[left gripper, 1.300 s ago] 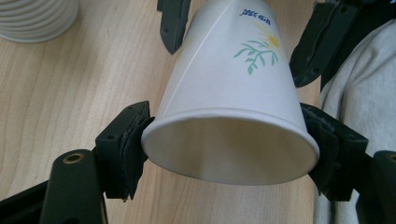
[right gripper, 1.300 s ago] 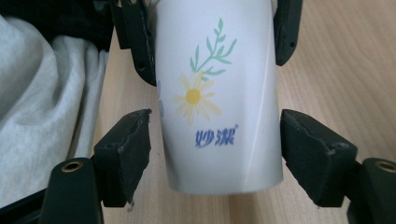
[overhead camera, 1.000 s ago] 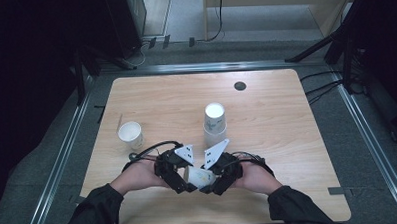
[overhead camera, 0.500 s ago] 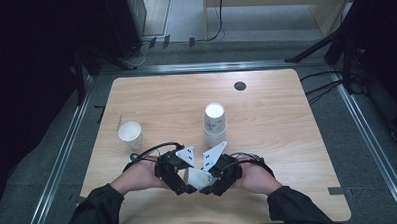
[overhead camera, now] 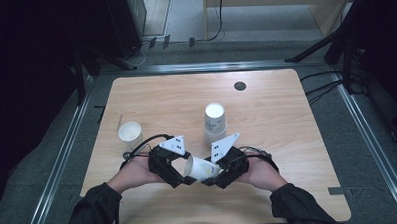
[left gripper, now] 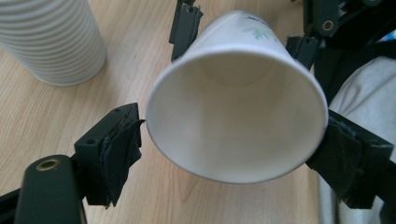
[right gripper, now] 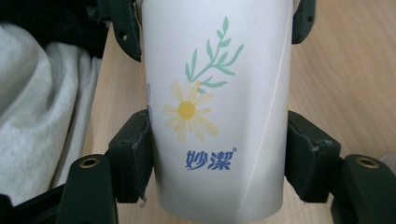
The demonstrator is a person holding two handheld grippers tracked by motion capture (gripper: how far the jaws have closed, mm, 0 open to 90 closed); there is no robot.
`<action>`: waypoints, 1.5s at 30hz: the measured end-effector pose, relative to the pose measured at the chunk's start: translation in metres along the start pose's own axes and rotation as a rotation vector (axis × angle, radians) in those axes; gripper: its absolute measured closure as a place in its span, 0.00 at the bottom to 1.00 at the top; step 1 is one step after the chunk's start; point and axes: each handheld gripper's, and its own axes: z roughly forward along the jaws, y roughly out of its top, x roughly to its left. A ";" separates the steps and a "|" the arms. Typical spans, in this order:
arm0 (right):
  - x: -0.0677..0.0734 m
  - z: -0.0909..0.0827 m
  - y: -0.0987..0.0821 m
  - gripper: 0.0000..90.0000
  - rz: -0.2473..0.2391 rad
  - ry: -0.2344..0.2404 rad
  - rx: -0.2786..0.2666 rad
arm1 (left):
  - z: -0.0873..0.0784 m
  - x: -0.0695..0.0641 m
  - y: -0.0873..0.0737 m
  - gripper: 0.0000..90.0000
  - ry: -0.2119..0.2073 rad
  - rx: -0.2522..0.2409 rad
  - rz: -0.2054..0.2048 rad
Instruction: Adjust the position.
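A white paper cup (overhead camera: 201, 168) with a daisy print lies on its side between both grippers, just above the table's front edge. My right gripper (right gripper: 219, 163) is shut on the cup's lower body (right gripper: 217, 116), a pad pressing each side. Its jaws have closed within the last second. My left gripper (left gripper: 233, 144) straddles the cup's open rim (left gripper: 233, 112). Its jaws have just been opening, and a gap shows at the left pad (left gripper: 119, 149). In the high view the left gripper (overhead camera: 183, 170) and right gripper (overhead camera: 214, 174) face each other.
An upside-down stack of paper cups (overhead camera: 214, 122) stands mid-table just beyond the grippers; its ribbed side (left gripper: 51, 42) shows in the left gripper view. A single upright cup (overhead camera: 129, 133) stands at the left. A dark round grommet (overhead camera: 240, 85) sits at the back.
Both hands stay in place with the cup between them. The left gripper's jaws look spread wider around the rim than before.
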 end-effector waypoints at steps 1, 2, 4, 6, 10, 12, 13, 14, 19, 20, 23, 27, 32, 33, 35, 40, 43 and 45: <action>-0.001 -0.003 0.000 0.37 0.003 -0.002 -0.016 | -0.002 0.000 0.000 0.16 -0.004 -0.017 -0.006; -0.001 -0.006 0.001 0.37 0.012 -0.002 -0.035 | -0.003 0.000 0.000 0.15 -0.004 -0.025 -0.007; -0.002 -0.010 0.001 0.37 0.017 -0.004 -0.057 | -0.005 -0.001 0.000 0.15 -0.003 -0.057 -0.017; -0.003 -0.015 0.002 0.37 0.027 -0.001 -0.085 | -0.008 -0.001 0.000 0.15 -0.007 -0.082 -0.019; -0.004 -0.022 0.004 0.37 0.040 0.019 -0.154 | -0.012 -0.004 0.000 0.15 -0.005 -0.167 -0.042; -0.004 -0.024 0.006 0.37 0.047 0.033 -0.185 | -0.014 -0.005 0.000 0.15 -0.004 -0.208 -0.059; -0.005 -0.025 0.007 0.37 0.044 0.039 -0.195 | -0.017 -0.005 0.000 0.15 0.000 -0.225 -0.060; -0.004 -0.025 0.009 0.37 0.042 0.042 -0.201 | -0.018 -0.006 0.000 0.15 -0.002 -0.240 -0.067; -0.005 -0.022 0.013 0.37 0.033 0.069 -0.222 | -0.018 -0.007 -0.002 0.16 -0.013 -0.285 -0.097; -0.005 -0.021 0.014 0.37 0.036 0.072 -0.225 | -0.018 -0.008 -0.002 0.16 -0.014 -0.293 -0.102; -0.005 -0.020 0.016 0.37 0.039 0.083 -0.233 | -0.020 -0.007 -0.002 0.16 -0.028 -0.342 -0.125; -0.006 -0.020 0.016 0.37 0.045 0.088 -0.241 | -0.020 -0.008 -0.004 0.23 -0.044 -0.369 -0.125; -0.006 -0.018 0.016 0.38 0.047 0.092 -0.228 | -0.019 -0.009 -0.004 0.25 -0.039 -0.358 -0.114; -0.006 -0.018 0.016 0.38 0.045 0.091 -0.225 | -0.019 -0.009 -0.003 0.25 -0.035 -0.356 -0.113; -0.006 -0.018 0.016 0.38 0.047 0.094 -0.225 | -0.020 -0.009 -0.003 0.26 -0.032 -0.355 -0.112; -0.007 -0.016 0.014 0.28 0.069 0.104 -0.240 | -0.023 -0.008 -0.004 0.27 -0.020 -0.349 -0.109; -0.008 -0.012 0.011 0.25 0.061 0.047 -0.197 | -0.027 -0.006 -0.006 0.27 -0.005 -0.348 -0.110; -0.008 -0.009 0.009 0.23 0.057 0.024 -0.176 | -0.029 -0.005 -0.007 0.27 0.001 -0.341 -0.108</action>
